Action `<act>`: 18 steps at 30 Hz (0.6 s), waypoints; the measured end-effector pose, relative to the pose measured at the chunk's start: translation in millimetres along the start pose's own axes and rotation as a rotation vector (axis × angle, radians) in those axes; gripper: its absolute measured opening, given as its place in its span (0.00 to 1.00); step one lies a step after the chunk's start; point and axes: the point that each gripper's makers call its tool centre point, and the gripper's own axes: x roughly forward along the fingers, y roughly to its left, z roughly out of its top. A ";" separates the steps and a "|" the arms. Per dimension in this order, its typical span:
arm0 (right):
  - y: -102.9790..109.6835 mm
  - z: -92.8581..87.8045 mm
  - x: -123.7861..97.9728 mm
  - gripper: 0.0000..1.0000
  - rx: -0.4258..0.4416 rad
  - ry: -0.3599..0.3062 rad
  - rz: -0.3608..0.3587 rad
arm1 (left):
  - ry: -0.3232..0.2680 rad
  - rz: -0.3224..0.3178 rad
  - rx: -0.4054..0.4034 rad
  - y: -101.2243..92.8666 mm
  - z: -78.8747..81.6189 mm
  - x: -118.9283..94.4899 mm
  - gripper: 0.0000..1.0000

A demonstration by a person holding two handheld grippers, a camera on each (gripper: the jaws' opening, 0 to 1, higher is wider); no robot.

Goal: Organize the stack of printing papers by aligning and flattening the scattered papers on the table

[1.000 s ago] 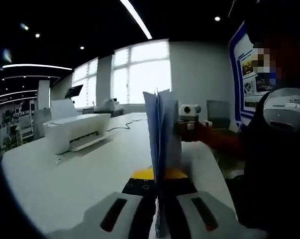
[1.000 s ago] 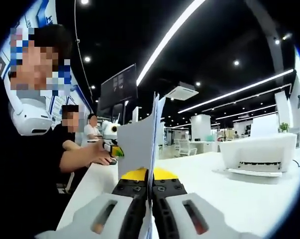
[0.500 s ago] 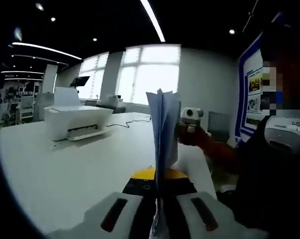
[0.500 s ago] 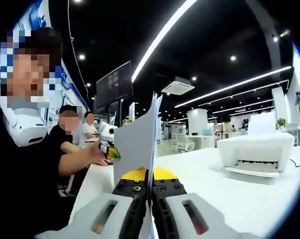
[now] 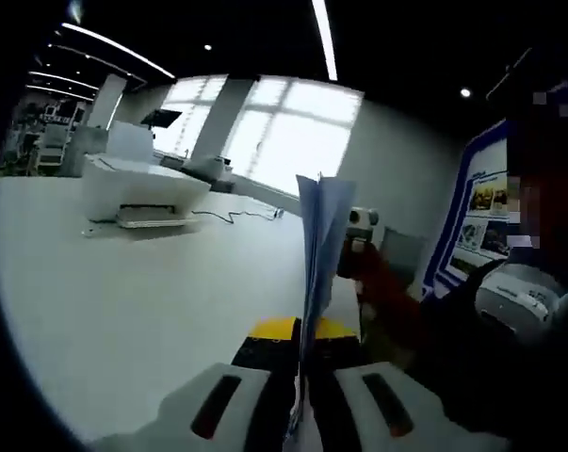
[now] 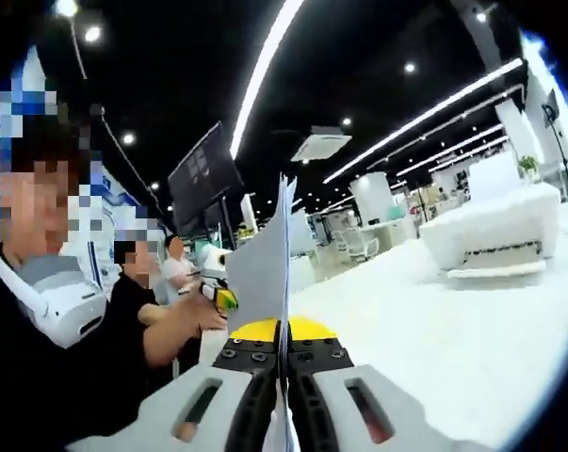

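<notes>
Paper stack: a thin sheaf of white printing paper sheets [image 5: 316,250] stands on edge, lifted off the white worktop [image 5: 123,311], pinched at opposite ends by both grippers; in the right gripper view the same sheets [image 6: 265,278] rise at 12 o'clock from the jaws.
Left gripper: the grey two-jaw left gripper [image 5: 300,400] is closed on the lower edge of the sheets, jaws tight together.
Right gripper: the grey two-jaw right gripper [image 6: 282,400] is clamped on the sheets too; in the left gripper view it shows past the sheets at 1 o'clock [image 5: 359,247], held by the person's hand [image 5: 376,282].
Risk, splay: the top edges fan apart slightly, so I judge the sheets are not yet flush; tapping them down on the worktop at a tilt could skew them further.
Risk, slip: the grip is only on narrow margins; loosening one gripper to let sheets settle could drop inner sheets.
Risk, crease: pulling the grippers apart or twisting them against each other could buckle or tear the paper.
Count, sheets: several, too thin to count exactly.
Count, grippers: two.
Count, printers: one white desktop printer [image 5: 142,191] at 10 o'clock in the left gripper view, seen at 2 o'clock [image 6: 495,231] in the right gripper view, well apart from the paper.
Count, people: the holder plus two seated persons [image 6: 142,282] at 9 o'clock.
</notes>
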 end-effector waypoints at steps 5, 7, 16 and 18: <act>-12.6 -12.5 -0.6 0.00 0.050 0.028 -0.030 | 0.041 -0.003 -0.049 7.0 -11.4 7.3 0.06; -20.7 -16.5 -0.8 0.00 0.064 0.029 -0.048 | 0.047 -0.002 -0.063 11.8 -14.2 10.4 0.06; -54.4 -36.1 5.5 0.00 0.064 0.078 -0.127 | 0.085 0.071 -0.084 46.2 -24.7 19.3 0.07; -63.5 -41.5 7.2 0.00 0.060 0.094 -0.146 | 0.097 0.094 -0.084 54.5 -28.5 21.5 0.07</act>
